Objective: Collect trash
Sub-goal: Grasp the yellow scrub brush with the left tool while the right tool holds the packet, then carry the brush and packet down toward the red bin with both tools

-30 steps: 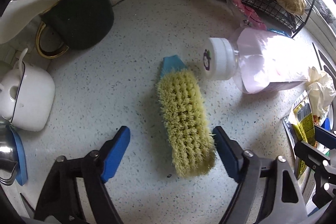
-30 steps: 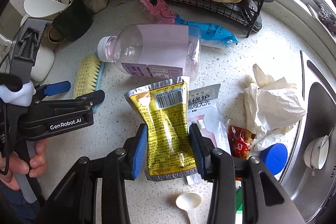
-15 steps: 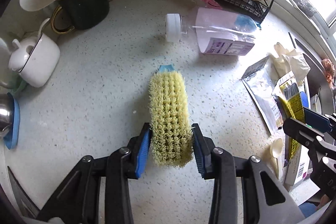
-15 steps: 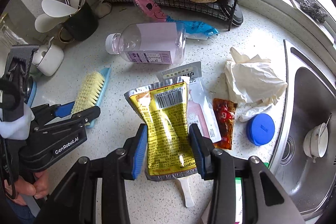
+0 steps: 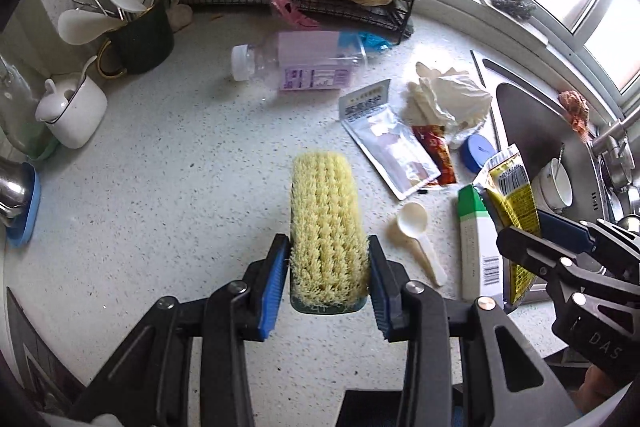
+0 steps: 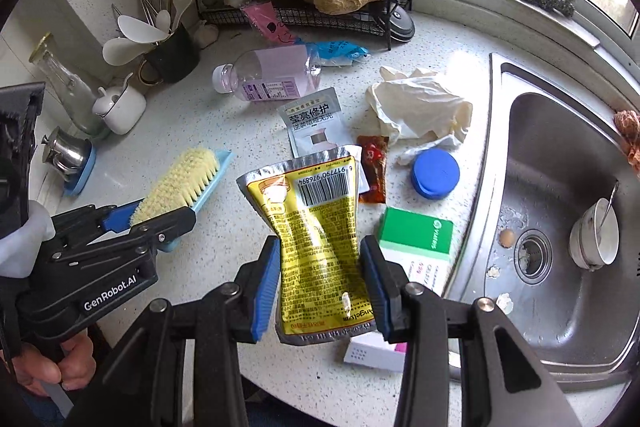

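Now that the left gripper (image 5: 328, 269) has closed on the scrubbing brush (image 5: 325, 223) and lifted it off the counter (image 5: 180, 163), both are loaded, the right gripper (image 6: 319, 281) pinching the yellow pouch (image 6: 316, 239); other litter remains uncollected.

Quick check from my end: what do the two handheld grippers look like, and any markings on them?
Both are matte black linkage frames with silver rivets and blue ribbed pads. The left gripper reads "GenRobot.AI" in white on its side, with something white above its body. The right gripper shows "DAS" lettering. No cables visible.
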